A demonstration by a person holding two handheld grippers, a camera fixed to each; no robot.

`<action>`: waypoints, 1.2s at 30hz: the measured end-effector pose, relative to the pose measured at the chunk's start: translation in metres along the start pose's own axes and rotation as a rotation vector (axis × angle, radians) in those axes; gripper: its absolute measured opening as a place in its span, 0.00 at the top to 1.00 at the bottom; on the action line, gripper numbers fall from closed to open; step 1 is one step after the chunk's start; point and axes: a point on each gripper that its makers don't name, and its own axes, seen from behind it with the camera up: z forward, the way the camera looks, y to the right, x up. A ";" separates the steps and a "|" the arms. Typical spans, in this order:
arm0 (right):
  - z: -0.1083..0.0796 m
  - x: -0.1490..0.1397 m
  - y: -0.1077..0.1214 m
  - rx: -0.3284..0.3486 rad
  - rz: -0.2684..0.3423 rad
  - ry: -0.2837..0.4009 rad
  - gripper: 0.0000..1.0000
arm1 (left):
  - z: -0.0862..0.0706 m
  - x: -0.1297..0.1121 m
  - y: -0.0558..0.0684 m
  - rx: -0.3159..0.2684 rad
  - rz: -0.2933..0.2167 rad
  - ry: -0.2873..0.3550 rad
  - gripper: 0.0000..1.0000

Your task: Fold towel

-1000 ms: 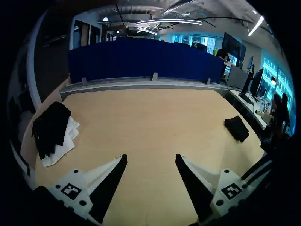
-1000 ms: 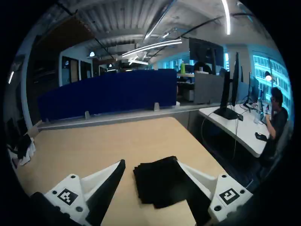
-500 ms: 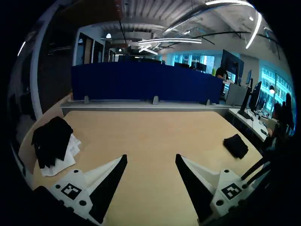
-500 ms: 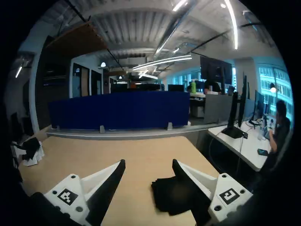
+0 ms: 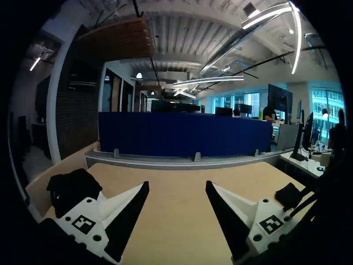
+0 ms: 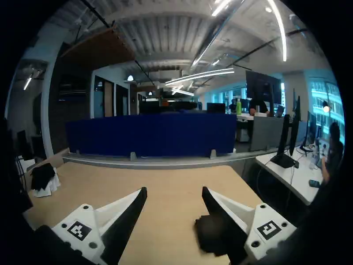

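Two things lay on the tan table [image 5: 176, 174] in the left gripper view: a heap of black cloth [image 5: 68, 190] at the lower left and the folded black towel [image 5: 287, 194] near the lower right edge, well apart from each other. My left gripper [image 5: 176, 186] stood wide with nothing between its fingers, just bare tabletop in the gap. The white body of its left finger covered the near side of the heap. Dark cables [image 5: 304, 205] crossed the frame just beside the towel. A blue partition [image 5: 185, 134] closed off the far edge of the table across the middle of the frame.

In the right gripper view, my right gripper [image 6: 173, 191] was likewise spread wide and held nothing. The folded black towel [image 6: 211, 230] lay on the table [image 6: 167, 181] at the lower right of centre, blurred, its right side hidden behind the gripper's right finger; I could not tell whether that finger touched it. The heap of black cloth [image 6: 43, 176] sat far off at the left edge, on top of a white cloth [image 6: 49, 189]. The blue partition [image 6: 150, 134] ran across the middle. To the right stood a neighbouring desk [image 6: 287, 174] with a monitor [image 6: 287, 137], and a person [image 6: 333, 150] sat at the right edge.
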 end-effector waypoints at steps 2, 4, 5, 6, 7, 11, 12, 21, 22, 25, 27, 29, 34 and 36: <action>0.002 0.000 -0.006 0.004 -0.001 -0.012 0.03 | 0.001 -0.001 -0.003 0.007 0.002 0.010 0.05; 0.005 0.000 -0.012 0.008 -0.002 -0.019 0.03 | 0.003 -0.001 -0.005 0.010 0.007 0.020 0.05; 0.006 0.002 -0.015 0.009 -0.002 -0.020 0.04 | 0.004 -0.002 -0.005 0.011 0.010 0.025 0.05; 0.008 0.003 -0.018 0.010 -0.002 -0.020 0.03 | 0.005 -0.003 -0.006 0.011 0.013 0.030 0.05; 0.009 0.004 -0.022 0.016 -0.004 -0.021 0.03 | 0.006 -0.003 -0.007 0.014 0.017 0.036 0.05; 0.016 0.005 -0.038 0.035 -0.012 -0.036 0.04 | 0.012 -0.004 -0.016 0.033 0.027 0.057 0.05; 0.018 0.004 -0.042 0.039 -0.013 -0.042 0.04 | 0.014 -0.005 -0.019 0.039 0.029 0.063 0.05; 0.042 0.022 -0.067 0.054 0.031 -0.045 0.04 | 0.026 -0.026 -0.034 0.077 0.032 0.100 0.05; 0.045 0.024 -0.068 0.051 0.033 -0.044 0.04 | 0.026 -0.029 -0.034 0.079 0.032 0.104 0.05; 0.053 0.027 -0.073 0.048 0.038 -0.048 0.04 | 0.028 -0.037 -0.037 0.086 0.029 0.115 0.05; 0.058 0.027 -0.077 0.051 0.040 -0.055 0.04 | 0.029 -0.042 -0.039 0.093 0.025 0.120 0.05; 0.063 0.028 -0.086 0.061 0.039 -0.059 0.03 | 0.030 -0.046 -0.041 0.097 0.033 0.129 0.05; 0.074 0.025 -0.106 0.074 0.024 -0.067 0.04 | 0.036 -0.056 -0.051 0.108 0.082 0.150 0.05; 0.079 0.024 -0.112 0.077 0.018 -0.069 0.04 | 0.039 -0.060 -0.055 0.110 0.102 0.159 0.05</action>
